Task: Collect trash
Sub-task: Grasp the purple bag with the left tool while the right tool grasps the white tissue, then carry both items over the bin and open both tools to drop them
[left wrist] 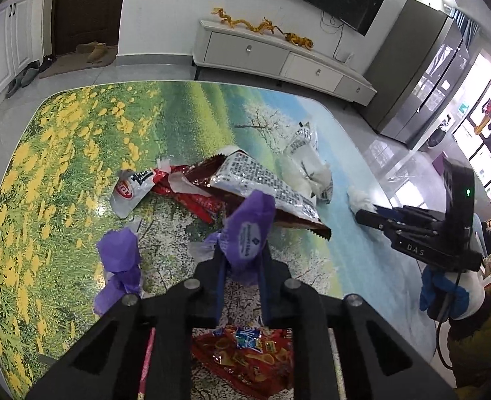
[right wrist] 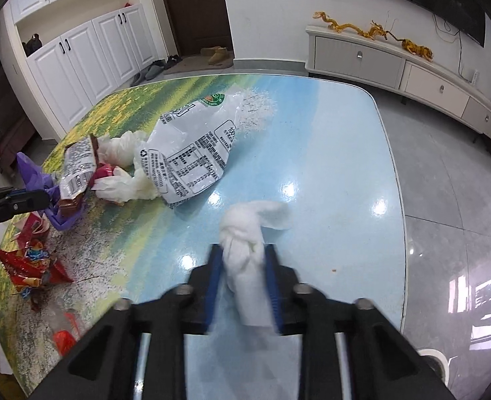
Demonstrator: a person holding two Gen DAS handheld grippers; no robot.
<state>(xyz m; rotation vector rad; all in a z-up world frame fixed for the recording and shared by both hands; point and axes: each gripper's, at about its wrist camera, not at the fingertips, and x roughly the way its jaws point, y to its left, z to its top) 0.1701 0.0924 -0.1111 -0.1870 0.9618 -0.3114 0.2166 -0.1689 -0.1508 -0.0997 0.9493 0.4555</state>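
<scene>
In the left wrist view, the left gripper sits low at centre frame with its blue-padded fingers closed around a crumpled purple plastic wrapper, which sticks up above the fingertips. Below the fingers, at the bottom centre, lies a red snack bag printed with chips. To the left of centre a second crumpled purple wrapper lies on the glossy tabletop printed with a meadow and sky scene. Just above the held wrapper, mid-frame, is a silver and dark red foil packet with printed text, touching a white sachet with a red logo at its left. A crumpled white plastic bag lies right of centre.

In the right wrist view, the right gripper occupies the lower centre, its fingers pinched on a twisted white tissue wad that rises past the fingertips over the blue part of the tabletop. A large white printed plastic bag lies in the upper middle, with the foil packet and purple wrapper at the left edge beside the other gripper's tip.

A white low TV cabinet stands in the upper right.
</scene>
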